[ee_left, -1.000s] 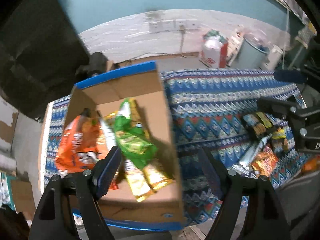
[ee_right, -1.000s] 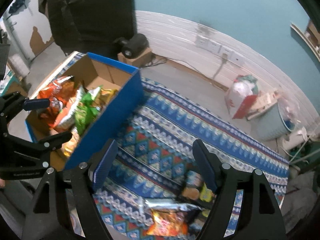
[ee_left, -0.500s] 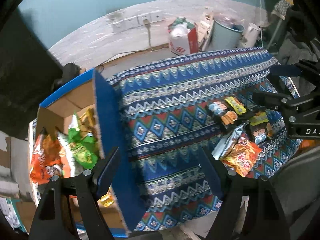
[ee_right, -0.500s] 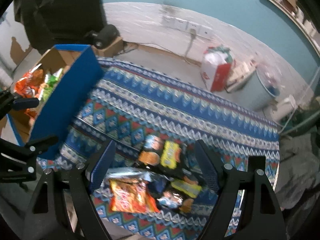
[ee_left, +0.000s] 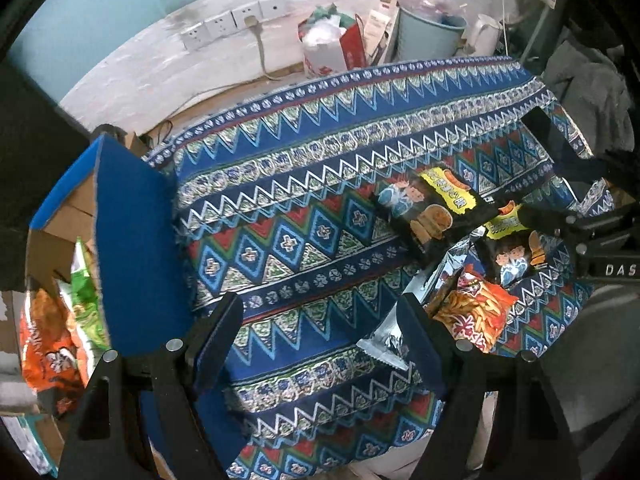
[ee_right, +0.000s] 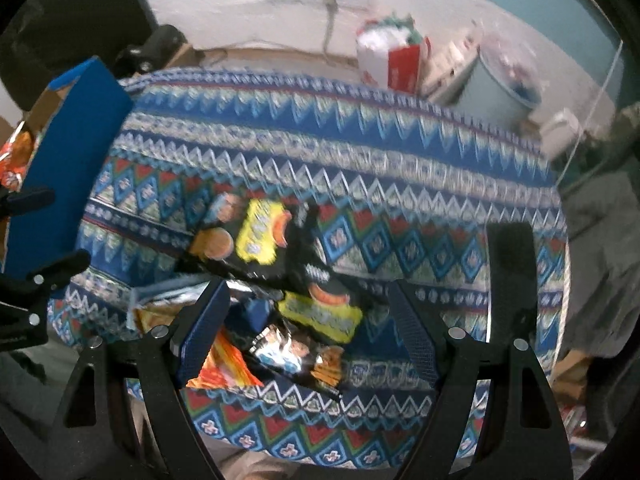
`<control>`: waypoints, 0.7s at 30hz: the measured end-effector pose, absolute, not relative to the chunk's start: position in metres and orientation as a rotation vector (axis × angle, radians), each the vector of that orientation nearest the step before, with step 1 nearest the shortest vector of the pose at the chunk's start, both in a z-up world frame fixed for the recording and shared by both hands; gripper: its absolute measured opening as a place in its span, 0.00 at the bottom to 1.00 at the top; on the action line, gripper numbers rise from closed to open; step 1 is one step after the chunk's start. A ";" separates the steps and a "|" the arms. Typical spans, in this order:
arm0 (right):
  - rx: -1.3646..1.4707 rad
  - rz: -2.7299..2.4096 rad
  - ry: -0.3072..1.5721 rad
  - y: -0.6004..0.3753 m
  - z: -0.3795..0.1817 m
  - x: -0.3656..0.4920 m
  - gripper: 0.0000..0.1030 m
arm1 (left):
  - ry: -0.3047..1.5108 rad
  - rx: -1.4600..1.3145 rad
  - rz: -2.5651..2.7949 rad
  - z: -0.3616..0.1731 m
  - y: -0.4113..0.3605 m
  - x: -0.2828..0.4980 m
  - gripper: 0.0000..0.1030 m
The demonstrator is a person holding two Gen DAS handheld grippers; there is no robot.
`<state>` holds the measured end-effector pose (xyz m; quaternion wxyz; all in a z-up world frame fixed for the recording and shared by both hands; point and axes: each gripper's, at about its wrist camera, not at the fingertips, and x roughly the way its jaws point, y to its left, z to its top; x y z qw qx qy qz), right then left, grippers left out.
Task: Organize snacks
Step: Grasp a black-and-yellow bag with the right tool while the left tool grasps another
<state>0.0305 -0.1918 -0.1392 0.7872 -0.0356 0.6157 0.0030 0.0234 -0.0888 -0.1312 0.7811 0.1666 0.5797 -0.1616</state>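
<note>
A pile of snack packets lies on the patterned cloth (ee_left: 304, 184). It holds a black packet with a yellow label (ee_left: 428, 208), an orange fries packet (ee_left: 476, 312) and a silver one (ee_left: 384, 340). My left gripper (ee_left: 316, 340) hangs open over bare cloth just left of the pile, nothing between its fingers. My right gripper (ee_right: 308, 332) is open straight above the pile, over a second black-and-yellow packet (ee_right: 320, 312) and the orange packet (ee_right: 224, 364), touching none. The blue-sided cardboard box (ee_left: 132, 240) at the left holds an orange bag (ee_left: 44, 352) and a green bag (ee_left: 84, 288).
Behind the table stand a red-and-white bag (ee_left: 332, 48), a pale bucket (ee_left: 428, 36) and a kettle (ee_left: 486, 38). Wall sockets (ee_left: 236, 20) with a cable run along the back wall. Grey fabric (ee_left: 588, 80) lies past the cloth's right end.
Both grippers have swung right and down, away from the box and toward the snack pile. The box has slid to the left edge of both views. Jaws stayed open.
</note>
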 end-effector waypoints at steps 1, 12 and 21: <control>-0.068 -0.003 1.344 -0.196 -0.146 0.028 0.78 | 1.259 0.363 -0.349 -0.134 -0.090 0.024 0.78; -0.068 -0.048 1.436 -0.201 -0.186 0.020 0.78 | 1.307 0.360 -0.362 -0.160 -0.099 0.035 0.78; -0.072 -0.079 1.483 -0.204 -0.217 0.018 0.78 | 1.317 0.371 -0.369 -0.170 -0.108 0.044 0.78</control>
